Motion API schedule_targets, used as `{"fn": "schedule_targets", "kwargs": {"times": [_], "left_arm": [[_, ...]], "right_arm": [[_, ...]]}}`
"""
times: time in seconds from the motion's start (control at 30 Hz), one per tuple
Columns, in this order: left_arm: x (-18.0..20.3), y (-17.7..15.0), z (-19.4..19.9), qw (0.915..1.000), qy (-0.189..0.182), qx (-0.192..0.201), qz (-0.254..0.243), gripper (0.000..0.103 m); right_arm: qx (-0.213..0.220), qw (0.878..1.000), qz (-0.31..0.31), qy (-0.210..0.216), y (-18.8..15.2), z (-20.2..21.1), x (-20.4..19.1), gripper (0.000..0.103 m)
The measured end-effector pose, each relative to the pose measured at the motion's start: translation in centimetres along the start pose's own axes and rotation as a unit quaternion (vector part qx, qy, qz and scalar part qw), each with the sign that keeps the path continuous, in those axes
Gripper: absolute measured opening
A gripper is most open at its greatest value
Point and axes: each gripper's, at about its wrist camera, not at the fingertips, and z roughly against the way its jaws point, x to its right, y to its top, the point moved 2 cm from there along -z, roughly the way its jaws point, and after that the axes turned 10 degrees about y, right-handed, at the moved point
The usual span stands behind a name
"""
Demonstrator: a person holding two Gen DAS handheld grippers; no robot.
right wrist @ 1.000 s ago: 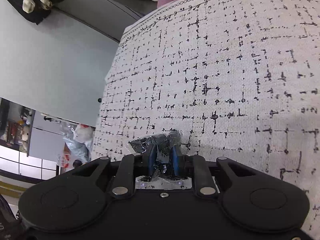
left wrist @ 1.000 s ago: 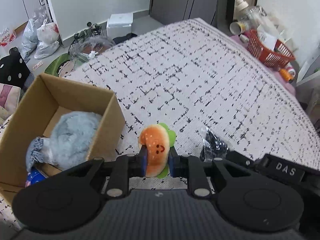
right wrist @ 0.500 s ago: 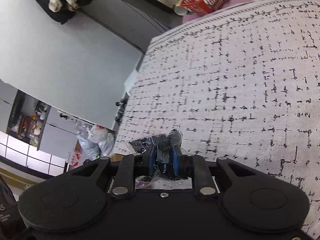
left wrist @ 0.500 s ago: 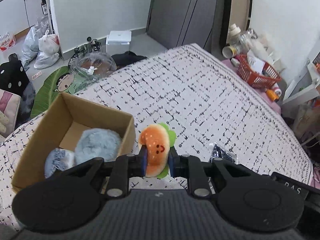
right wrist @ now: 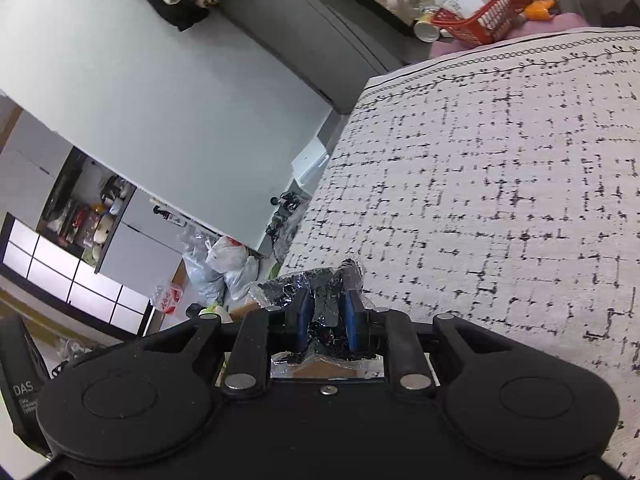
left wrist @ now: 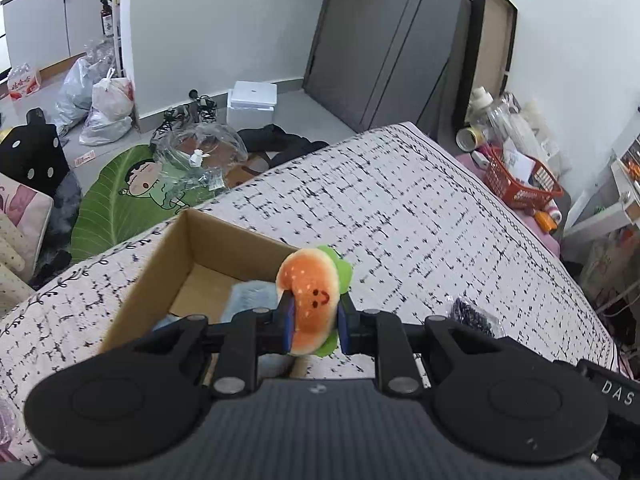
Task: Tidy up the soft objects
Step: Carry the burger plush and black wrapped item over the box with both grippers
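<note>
— What have your left tongs point(left wrist: 312, 322) got?

— They are closed down on the burger plush point(left wrist: 310, 300), one blue pad pressed into each side of the orange bun, the smiling face turned toward you and the green lettuce edge sticking out on the right and underneath. The gap is only as wide as the squeezed toy. You hold it in the air above the near right corner of the cardboard box point(left wrist: 160, 268), which sits on the bed point(left wrist: 420, 216). A blue-grey fluffy toy point(left wrist: 250, 300) lies inside the box, partly hidden behind your tongs.

— And your right tongs point(right wrist: 327, 320)?

— Pinched nearly together on a crinkled clear packet of something black point(right wrist: 320, 308). The packet bunches up between the blue pads and spills out past the tips and to the left, with a flap of clear plastic hanging below. It is off the bed's patterned cover, held over its edge.

— Is that packet visible from your left side too?

— Yes, a dark crinkled lump shows just beyond the right arm of your left tongs, above the cover.
</note>
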Motion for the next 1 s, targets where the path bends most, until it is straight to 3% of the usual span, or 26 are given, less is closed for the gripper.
{"fn": "schedule_targets", "kwargs": {"times": [0.77,1.0], "left_arm": [[-8.8,1.9,-2.1,0.9985,-0.003,-0.016,0.052,0.021],[-9.9,2.6,-3.4,0.9989,-0.017,-0.017,0.041,0.027]], "right_arm": [[-0.069,0.995,0.069,0.012,-4.8,-5.4,-6.3,0.019],[-0.087,0.993,0.084,0.001,-5.9,-7.1,-7.6,0.019]]}}
